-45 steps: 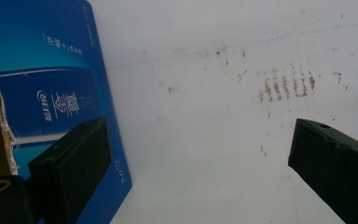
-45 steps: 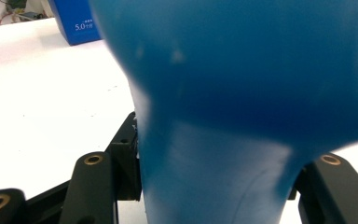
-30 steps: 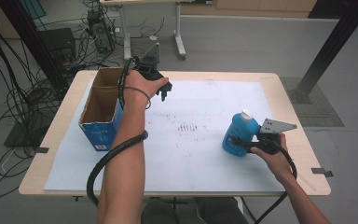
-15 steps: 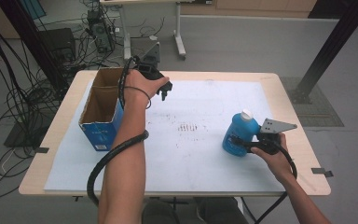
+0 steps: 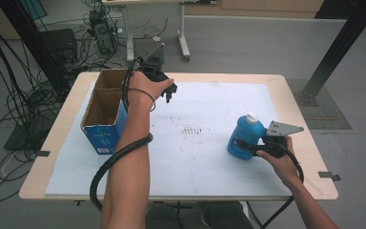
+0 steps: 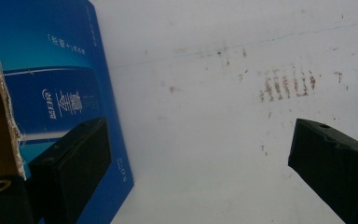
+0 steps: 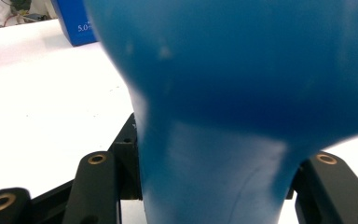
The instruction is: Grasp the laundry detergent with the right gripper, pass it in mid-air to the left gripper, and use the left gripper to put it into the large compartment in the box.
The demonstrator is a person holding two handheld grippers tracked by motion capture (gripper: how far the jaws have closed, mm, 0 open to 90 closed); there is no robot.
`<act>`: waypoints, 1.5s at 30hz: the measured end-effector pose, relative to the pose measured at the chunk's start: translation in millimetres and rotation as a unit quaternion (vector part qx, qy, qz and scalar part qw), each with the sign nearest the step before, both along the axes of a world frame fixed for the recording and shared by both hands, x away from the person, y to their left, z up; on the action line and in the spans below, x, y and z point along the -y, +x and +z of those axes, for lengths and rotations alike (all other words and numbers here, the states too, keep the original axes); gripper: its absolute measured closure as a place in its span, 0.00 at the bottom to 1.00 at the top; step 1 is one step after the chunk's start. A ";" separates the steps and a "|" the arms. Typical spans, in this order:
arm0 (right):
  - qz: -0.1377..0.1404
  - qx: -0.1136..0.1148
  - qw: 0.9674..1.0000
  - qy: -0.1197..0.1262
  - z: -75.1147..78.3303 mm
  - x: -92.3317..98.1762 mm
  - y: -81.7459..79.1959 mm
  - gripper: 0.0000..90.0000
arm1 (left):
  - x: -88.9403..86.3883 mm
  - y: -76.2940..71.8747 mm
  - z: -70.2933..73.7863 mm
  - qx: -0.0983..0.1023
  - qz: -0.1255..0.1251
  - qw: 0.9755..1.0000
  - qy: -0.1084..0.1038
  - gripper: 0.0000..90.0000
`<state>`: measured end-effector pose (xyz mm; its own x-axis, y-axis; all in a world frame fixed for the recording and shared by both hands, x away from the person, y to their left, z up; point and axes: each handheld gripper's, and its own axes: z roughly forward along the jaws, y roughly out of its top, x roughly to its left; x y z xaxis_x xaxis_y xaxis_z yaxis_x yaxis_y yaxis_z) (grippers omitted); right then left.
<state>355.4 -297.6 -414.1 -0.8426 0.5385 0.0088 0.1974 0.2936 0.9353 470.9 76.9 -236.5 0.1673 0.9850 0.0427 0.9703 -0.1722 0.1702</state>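
blue bottle [image 5: 242, 137] | clamped in right claw [image 5: 248, 146] (upright on table [image 5: 209, 157])

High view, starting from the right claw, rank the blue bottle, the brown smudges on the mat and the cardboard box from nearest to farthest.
1. Blue bottle: held in the right claw, at the mat's right side.
2. Brown smudges: mid-mat, left of the bottle.
3. Cardboard box: far left edge of the mat, beside the left claw.
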 end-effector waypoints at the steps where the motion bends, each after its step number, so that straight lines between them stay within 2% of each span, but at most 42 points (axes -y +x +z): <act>1: 0.000 0.000 1.000 0.000 0.0 0.0 0.1 0.50 | 0.4 0.1 -0.1 0.000 -0.001 1.000 0.000 0.07; 45: 0.001 -0.001 1.000 -0.004 0.9 -0.4 0.4 0.50 | 1.1 -0.4 3.3 0.003 -0.004 1.000 0.000 0.07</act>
